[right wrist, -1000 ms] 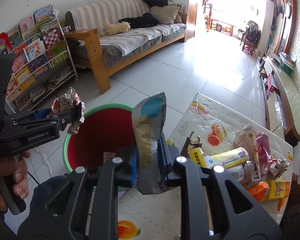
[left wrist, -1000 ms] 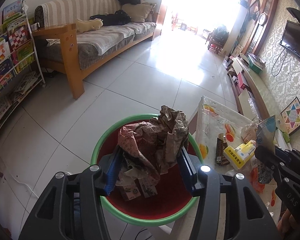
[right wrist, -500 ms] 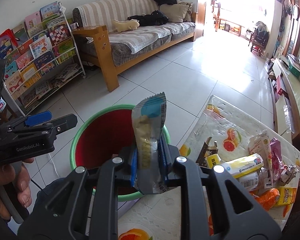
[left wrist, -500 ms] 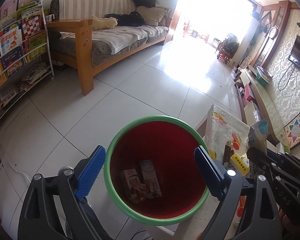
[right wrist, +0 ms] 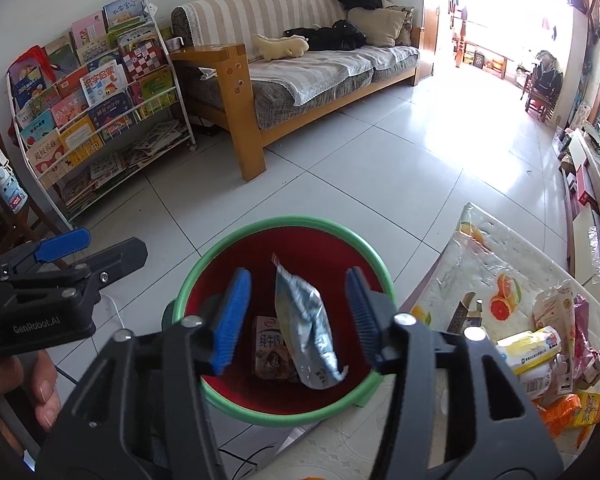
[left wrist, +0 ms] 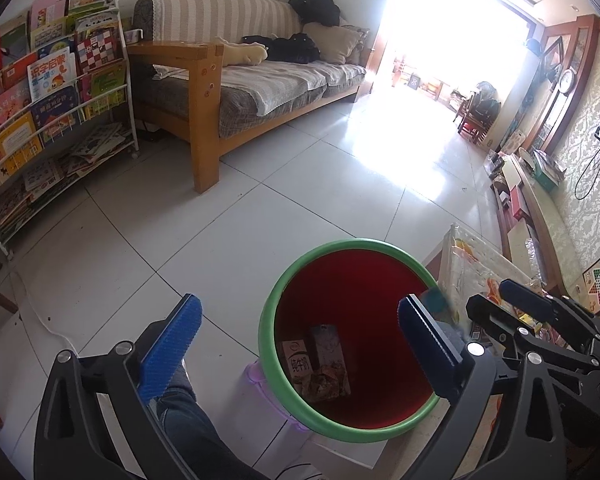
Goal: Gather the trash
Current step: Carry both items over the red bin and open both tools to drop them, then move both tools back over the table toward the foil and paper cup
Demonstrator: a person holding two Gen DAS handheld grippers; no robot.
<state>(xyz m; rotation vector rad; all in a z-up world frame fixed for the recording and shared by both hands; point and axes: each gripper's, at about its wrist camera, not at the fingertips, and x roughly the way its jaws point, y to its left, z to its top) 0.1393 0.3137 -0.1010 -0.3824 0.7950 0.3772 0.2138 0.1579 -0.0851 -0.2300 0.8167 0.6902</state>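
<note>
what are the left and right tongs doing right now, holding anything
Left tongs: opening wide, nothing between them, beside the bin.
Right tongs: opening, silver snack bag loose between the pads, dropping into the bin.

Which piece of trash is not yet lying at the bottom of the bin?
The silver snack bag: it hangs between the opening right tongs, untouched.

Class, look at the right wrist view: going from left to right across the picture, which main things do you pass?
Book rack → left gripper → bin with the silver wrapper dropping in between the opening jaws of the right gripper → table → pile of snack wrappers.
</note>
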